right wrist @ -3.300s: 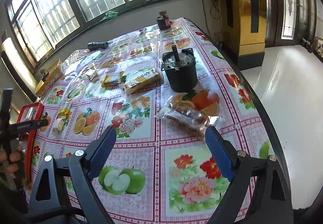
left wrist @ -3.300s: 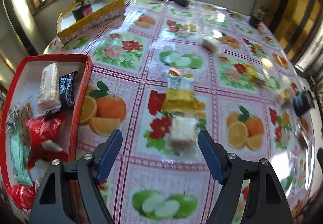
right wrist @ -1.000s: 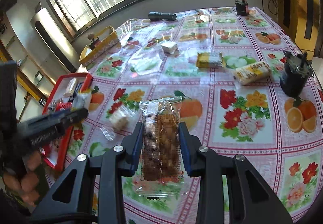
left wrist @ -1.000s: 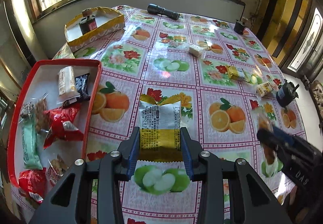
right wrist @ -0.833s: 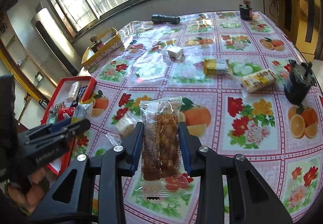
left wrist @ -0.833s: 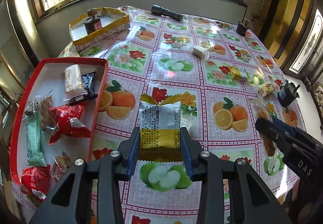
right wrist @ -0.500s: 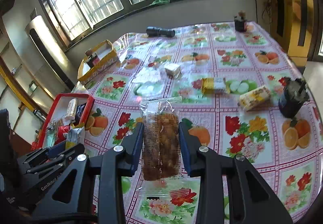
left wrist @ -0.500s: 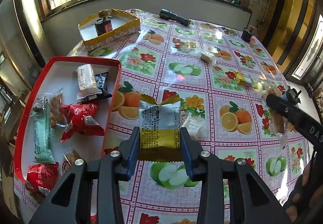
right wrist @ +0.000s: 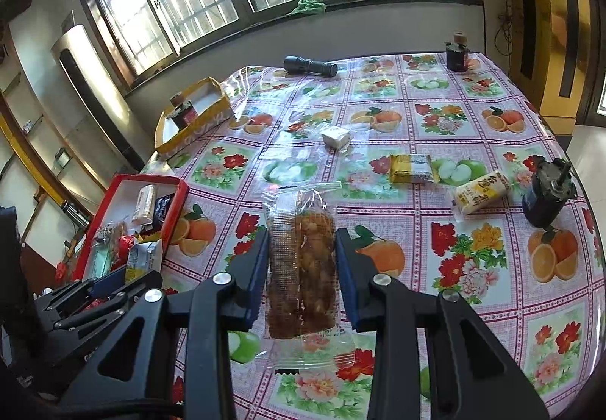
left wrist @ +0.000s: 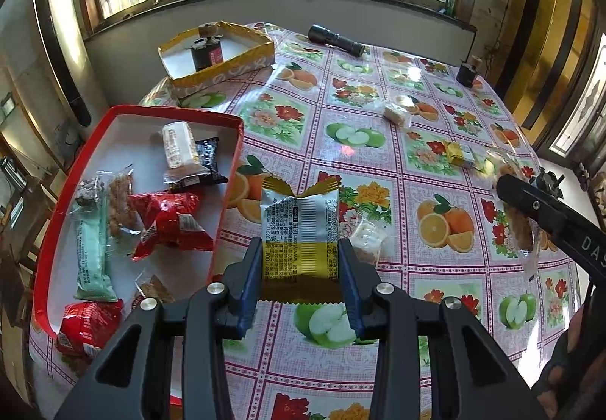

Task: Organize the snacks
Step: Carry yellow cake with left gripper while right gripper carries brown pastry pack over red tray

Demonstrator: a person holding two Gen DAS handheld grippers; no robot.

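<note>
Above table [left wrist: 378, 139] — both tools grip packets lengthwise, pointing away

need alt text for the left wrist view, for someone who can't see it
The left tongs grip a white and yellow foil snack packet above a fruit-print tablecloth. A red tray already holding several wrapped snacks sits to the left. At the right edge, the right tongs hold a clear-wrapped brown pastry.

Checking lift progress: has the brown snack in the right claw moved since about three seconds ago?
Yes. The brown snack lay on the tablecloth beside the black motor; now it is clamped in the right claw, lifted, nearer the red tray.
</note>
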